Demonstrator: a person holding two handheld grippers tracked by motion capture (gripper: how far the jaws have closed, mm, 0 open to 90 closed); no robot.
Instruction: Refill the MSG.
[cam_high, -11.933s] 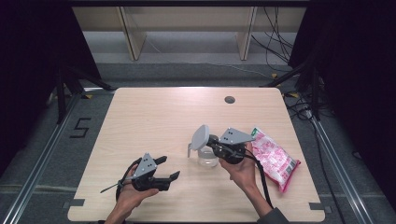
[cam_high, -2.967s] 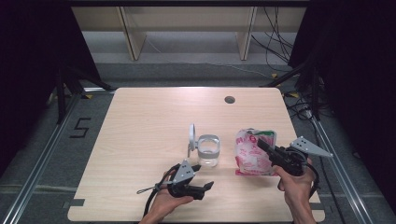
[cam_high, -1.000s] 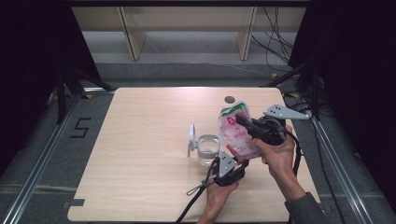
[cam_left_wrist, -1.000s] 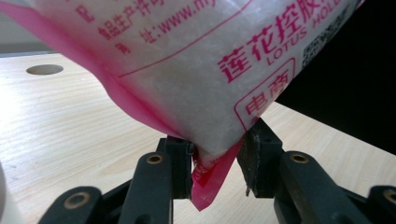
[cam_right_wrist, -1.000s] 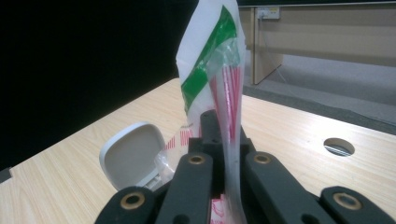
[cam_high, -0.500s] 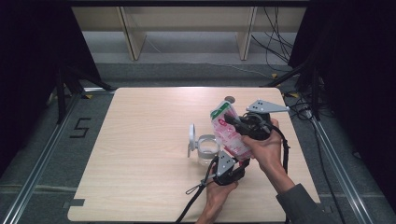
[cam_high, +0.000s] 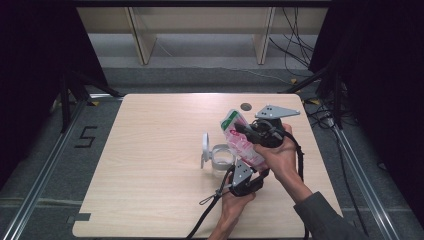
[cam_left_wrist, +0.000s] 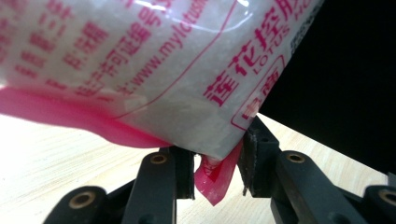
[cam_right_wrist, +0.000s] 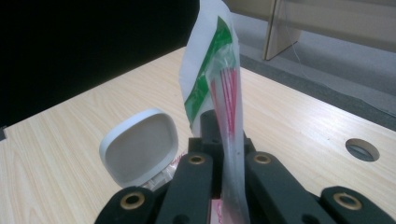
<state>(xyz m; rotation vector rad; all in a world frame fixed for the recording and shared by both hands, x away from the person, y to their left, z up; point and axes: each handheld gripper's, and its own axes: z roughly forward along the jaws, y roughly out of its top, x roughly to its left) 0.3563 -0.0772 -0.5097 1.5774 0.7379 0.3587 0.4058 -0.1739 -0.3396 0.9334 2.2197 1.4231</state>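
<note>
Right now the right gripper (cam_high: 245, 131) is clamped tight on the top of a pink and white plastic bag of white grains (cam_high: 241, 141), holding it up over the pale wooden table (cam_high: 150, 150). The left gripper (cam_high: 239, 169) sits at about six o'clock from the bag, and its jaws stand a little apart around the bag's pink bottom corner (cam_left_wrist: 212, 179). A small clear plastic jar with a white flip lid (cam_high: 216, 154) waits open at nine o'clock. If the bag tips too fast, grains could miss the jar and spill.
</note>
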